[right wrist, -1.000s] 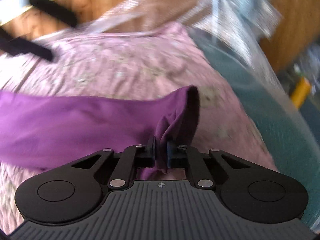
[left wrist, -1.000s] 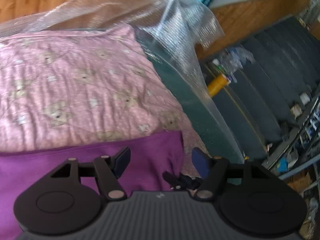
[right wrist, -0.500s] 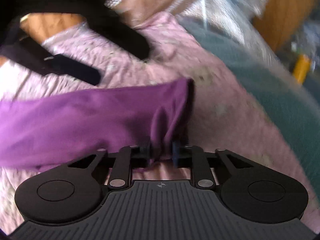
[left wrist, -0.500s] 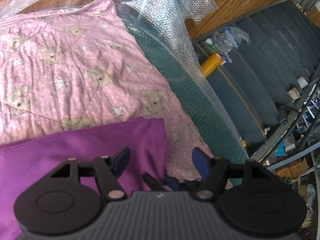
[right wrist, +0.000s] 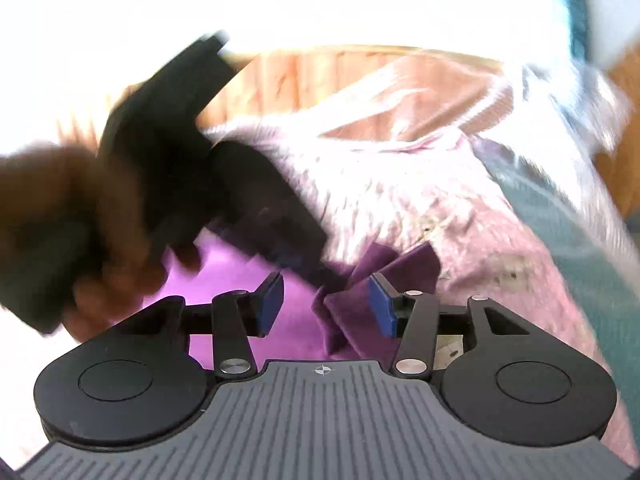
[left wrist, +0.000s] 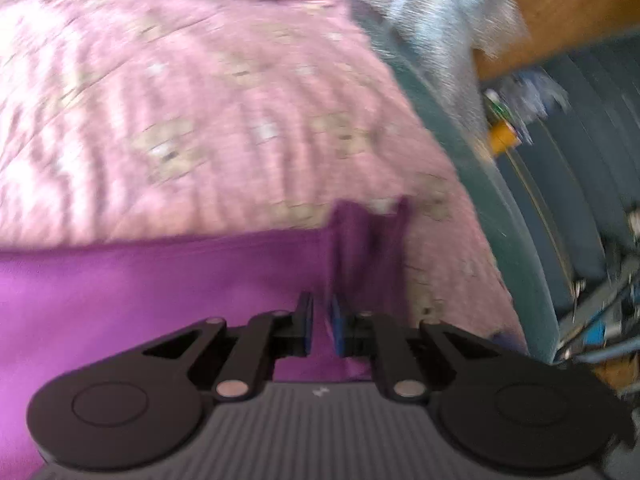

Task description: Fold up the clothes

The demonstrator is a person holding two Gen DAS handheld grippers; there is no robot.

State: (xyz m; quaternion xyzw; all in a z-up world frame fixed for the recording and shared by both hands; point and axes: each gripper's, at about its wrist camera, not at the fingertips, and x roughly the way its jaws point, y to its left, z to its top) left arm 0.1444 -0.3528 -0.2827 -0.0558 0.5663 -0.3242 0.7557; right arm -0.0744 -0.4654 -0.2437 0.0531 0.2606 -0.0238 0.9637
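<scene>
Pink quilted bedding printed with bears and stars covers the bed and is the largest thing in view; bubble wrap lies bunched at its far edge. On it lies the purple garment, spread flat across the near side with its right-hand corner bunched up into folds.

That corner is changing hands. The left tongs have just been closing and now pinch a ridge of the purple cloth between their blue pads. The right tongs have just been opening; their pads stand apart, and the crumpled corner sits loose between them without being pressed. The person's left hand shows blurred in the right wrist view, gripping its tool.

I judge the fold to be at an early stage. The next move calls for the right tongs to draw clear and find another edge, so the cloth can be carried over flat.

No containers are visible.
</scene>
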